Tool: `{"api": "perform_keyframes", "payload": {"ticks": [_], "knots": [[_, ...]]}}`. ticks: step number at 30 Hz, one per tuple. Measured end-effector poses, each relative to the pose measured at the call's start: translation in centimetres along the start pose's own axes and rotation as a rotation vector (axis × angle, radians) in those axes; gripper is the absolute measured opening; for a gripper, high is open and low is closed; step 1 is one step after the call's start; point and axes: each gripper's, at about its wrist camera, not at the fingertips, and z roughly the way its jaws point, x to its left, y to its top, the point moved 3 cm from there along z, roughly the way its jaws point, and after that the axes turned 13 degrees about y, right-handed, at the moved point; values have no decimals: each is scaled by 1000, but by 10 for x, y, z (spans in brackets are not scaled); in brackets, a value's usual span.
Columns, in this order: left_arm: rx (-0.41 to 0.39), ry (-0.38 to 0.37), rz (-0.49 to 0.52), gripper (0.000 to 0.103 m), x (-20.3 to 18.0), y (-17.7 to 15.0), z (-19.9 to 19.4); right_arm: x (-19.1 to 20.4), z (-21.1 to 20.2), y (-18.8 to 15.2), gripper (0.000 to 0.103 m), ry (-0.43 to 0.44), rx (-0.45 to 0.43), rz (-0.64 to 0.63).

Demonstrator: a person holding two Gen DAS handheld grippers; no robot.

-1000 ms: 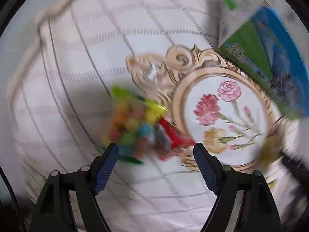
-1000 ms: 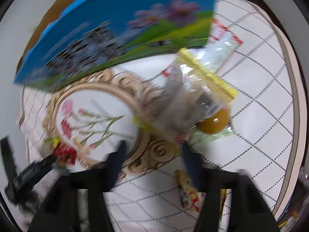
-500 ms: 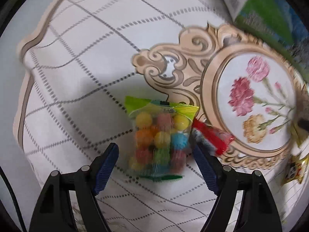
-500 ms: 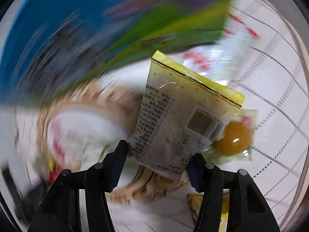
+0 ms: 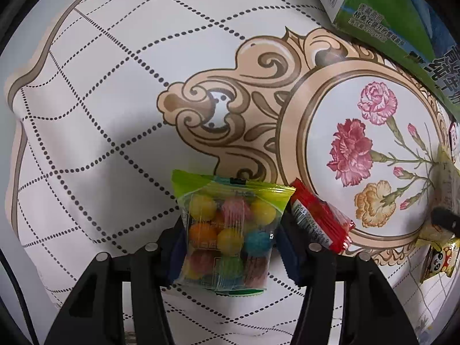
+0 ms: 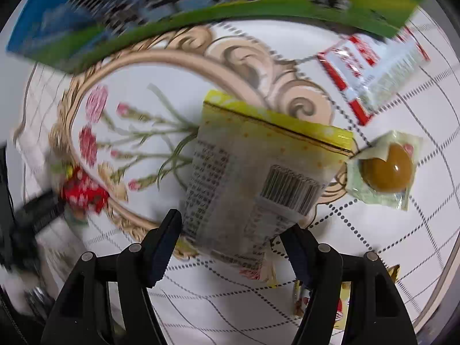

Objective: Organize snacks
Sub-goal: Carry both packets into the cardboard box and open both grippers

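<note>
A clear bag of coloured candy balls (image 5: pixel 230 230) with a green top lies on the patterned tablecloth (image 5: pixel 100 115). My left gripper (image 5: pixel 231 247) points straight down over it, its jaws closing, and both blue pads touch the bag's sides. In the right wrist view a yellow-topped packet (image 6: pixel 258 178) with a barcode lies between the fingers of my right gripper (image 6: pixel 231 250). Its jaws are opening, and the pads stand clear of the packet.
A red wrapper (image 5: pixel 319 218) lies just right of the candy bag. A blue-green box (image 5: pixel 388 8) sits at the back. A red-white packet (image 6: pixel 373 72), a brown ball in clear wrap (image 6: pixel 385 172) and small yellow wrappers (image 6: pixel 342 307) lie to the right.
My left gripper has come down around the candy bag and its jaws have narrowed onto it. My right gripper carried the yellow packet over the floral medallion, then its jaws widened off it.
</note>
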Motion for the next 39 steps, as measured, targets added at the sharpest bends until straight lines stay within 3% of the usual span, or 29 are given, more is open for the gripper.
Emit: {"api": "perform_keyframes", "payload": {"ticks": [2,4,9,13,17,20,24,28,32,36,39], "knots": [[3,-5,-14,54,-5,-3,5,-7,-5,4,71,1,-47,44],[0,-3,-32,51,-1,-5,4,-16,-9,11,59,-7,-94,66],[-17,3,-61,48,9,-36,-16,-19,-18,7,43,7,-111,33],[-3,-55,-90,48,12,-70,-40,-22,-43,-19,42,75,-102,10],[-46,-150,-97,48,0,-73,-87,-10,-73,-30,42,162,-118,-11],[-123,-242,-81,48,-19,-47,-140,3,-110,-25,42,230,-148,-42],[-204,-337,-47,48,-42,16,-210,32,-171,3,42,293,-227,-104],[-284,-323,1,48,-57,87,-255,59,-216,49,42,287,-318,-162],[-258,-272,28,48,-73,146,-256,69,-233,112,42,209,-344,-187],[-175,-206,54,48,-86,193,-216,60,-221,170,42,128,-306,-169],[-124,-167,63,48,-94,207,-184,53,-202,198,42,96,-263,-145]]}}
